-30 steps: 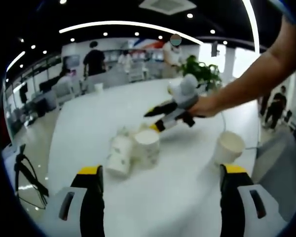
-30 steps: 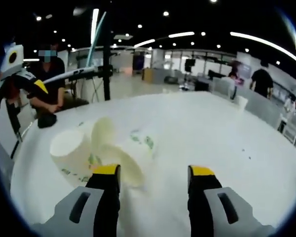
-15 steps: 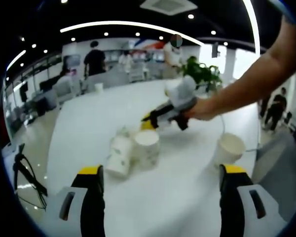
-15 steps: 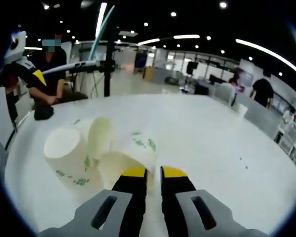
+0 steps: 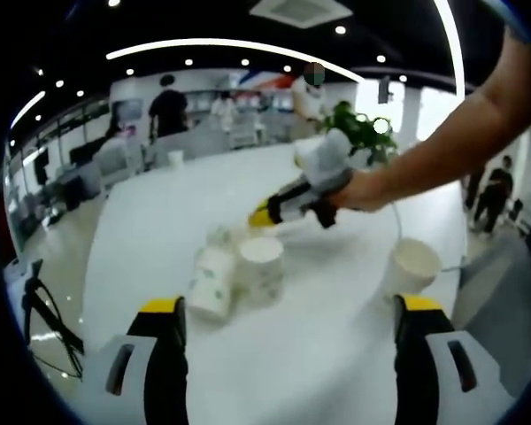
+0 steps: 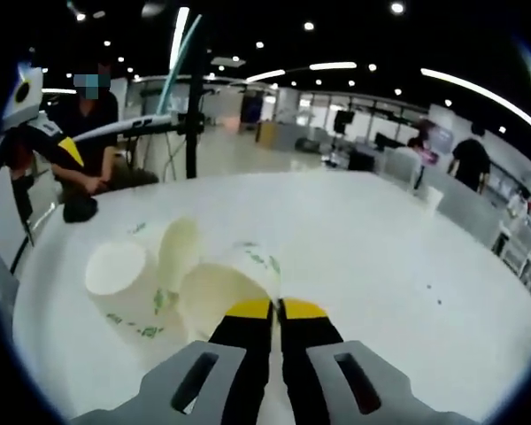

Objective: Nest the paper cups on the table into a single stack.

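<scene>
Three white paper cups with green print cluster on the white table (image 5: 159, 221). One lies on its side (image 5: 212, 279), one stands mouth up (image 5: 261, 264), and a third (image 5: 219, 236) is half hidden behind them. A fourth cup (image 5: 411, 264) stands apart to the right. My left gripper (image 5: 288, 305) hangs open, short of the cluster. My right gripper (image 5: 261, 215), held by a hand, reaches in from the right. In the right gripper view my right gripper (image 6: 277, 308) is shut on the rim of a tilted cup (image 6: 217, 297), next to two others (image 6: 119, 279) (image 6: 179, 252).
A potted plant (image 5: 363, 131) stands at the table's far edge, with people and desks behind it. In the right gripper view a seated person (image 6: 84, 150) and a dark object (image 6: 80, 211) are at the table's left edge. A distant cup (image 6: 434, 183) stands far right.
My right gripper's jaws went from wide apart to shut, pinching the rim of the nearest tilted cup. The left gripper has stayed open and still.
</scene>
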Demonstrator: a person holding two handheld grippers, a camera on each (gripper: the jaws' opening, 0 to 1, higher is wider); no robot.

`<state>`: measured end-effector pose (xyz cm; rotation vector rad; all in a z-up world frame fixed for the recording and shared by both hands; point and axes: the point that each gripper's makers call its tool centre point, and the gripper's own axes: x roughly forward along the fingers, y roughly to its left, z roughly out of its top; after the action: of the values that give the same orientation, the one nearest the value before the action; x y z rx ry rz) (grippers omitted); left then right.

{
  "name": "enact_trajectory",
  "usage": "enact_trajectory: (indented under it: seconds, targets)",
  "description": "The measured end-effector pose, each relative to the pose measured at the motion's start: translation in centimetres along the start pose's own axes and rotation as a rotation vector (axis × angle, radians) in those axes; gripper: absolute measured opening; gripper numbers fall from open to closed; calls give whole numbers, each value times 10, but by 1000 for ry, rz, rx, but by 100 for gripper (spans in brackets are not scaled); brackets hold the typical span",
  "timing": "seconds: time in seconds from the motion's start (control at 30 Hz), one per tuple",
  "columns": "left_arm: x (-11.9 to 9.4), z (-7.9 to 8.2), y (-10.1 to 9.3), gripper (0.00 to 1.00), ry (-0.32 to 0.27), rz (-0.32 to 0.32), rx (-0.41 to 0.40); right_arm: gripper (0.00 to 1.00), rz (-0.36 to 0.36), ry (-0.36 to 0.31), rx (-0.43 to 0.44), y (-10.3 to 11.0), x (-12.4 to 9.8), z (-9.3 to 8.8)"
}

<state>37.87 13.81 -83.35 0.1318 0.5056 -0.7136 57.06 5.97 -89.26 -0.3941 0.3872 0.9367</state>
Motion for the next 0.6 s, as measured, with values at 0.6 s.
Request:
enact_trajectory:
  seconds: [0.6]
  targets:
    - [3, 2, 1, 96, -9, -8, -7, 0, 30, 47, -35, -19, -14, 45]
